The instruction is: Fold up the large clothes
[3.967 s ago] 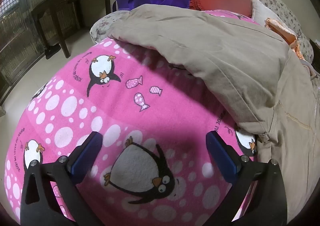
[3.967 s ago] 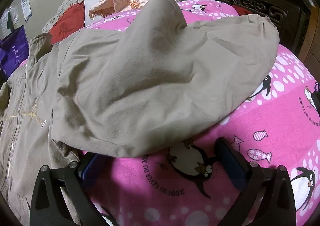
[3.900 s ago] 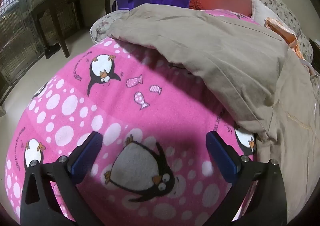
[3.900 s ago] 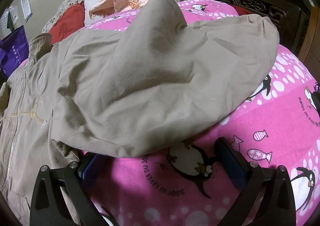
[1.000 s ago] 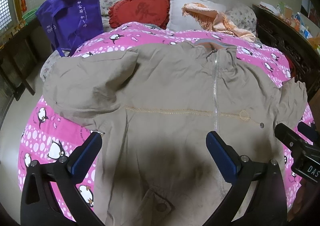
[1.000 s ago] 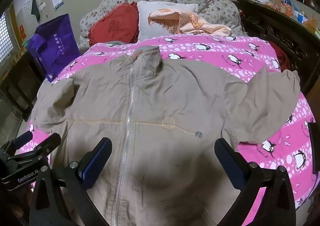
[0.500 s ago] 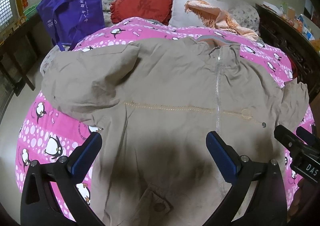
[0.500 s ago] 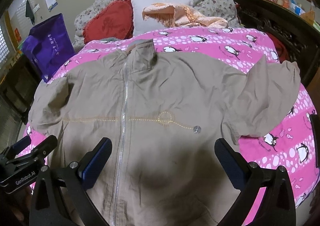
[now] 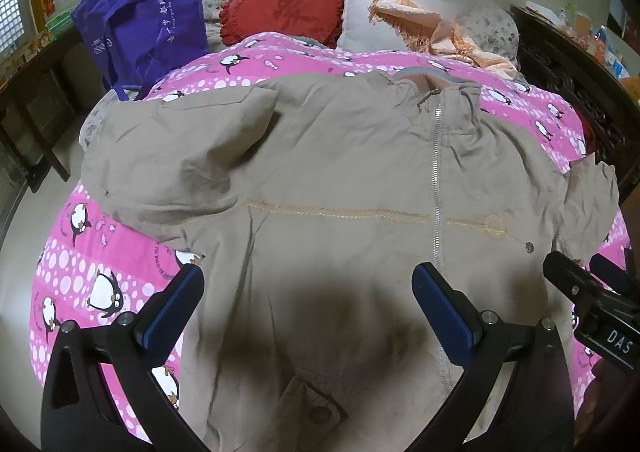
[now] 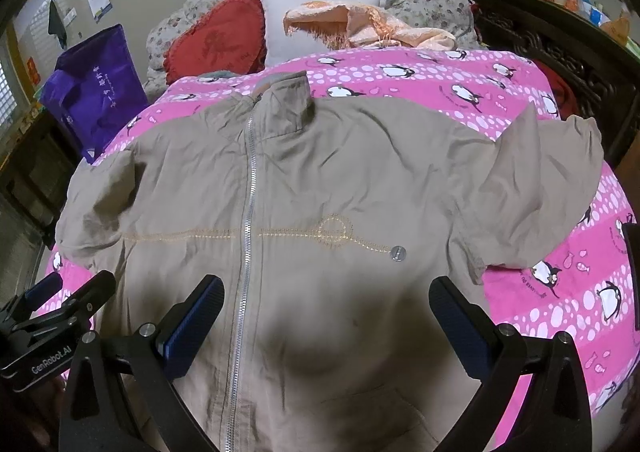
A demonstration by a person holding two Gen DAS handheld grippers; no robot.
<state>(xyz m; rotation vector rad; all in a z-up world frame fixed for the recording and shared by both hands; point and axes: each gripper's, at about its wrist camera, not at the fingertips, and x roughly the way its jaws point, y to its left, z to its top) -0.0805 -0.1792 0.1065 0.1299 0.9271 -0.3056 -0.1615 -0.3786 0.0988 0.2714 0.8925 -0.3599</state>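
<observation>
While the jacket (image 9: 340, 179) lies spread flat, each hand-held gripper — left (image 9: 308, 302), right (image 10: 326, 310) — gapes wide, holding nothing.

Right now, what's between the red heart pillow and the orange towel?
A white pillow sits between the red heart pillow and the orange towel, which drapes over part of it. The right wrist view shows this best.

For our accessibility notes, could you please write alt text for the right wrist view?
A khaki zip-up jacket lies face-up and spread out on a pink penguin-print blanket, collar toward the pillows. The open right gripper hovers over its lower front, holding nothing; the left gripper shows at the left edge.
</observation>
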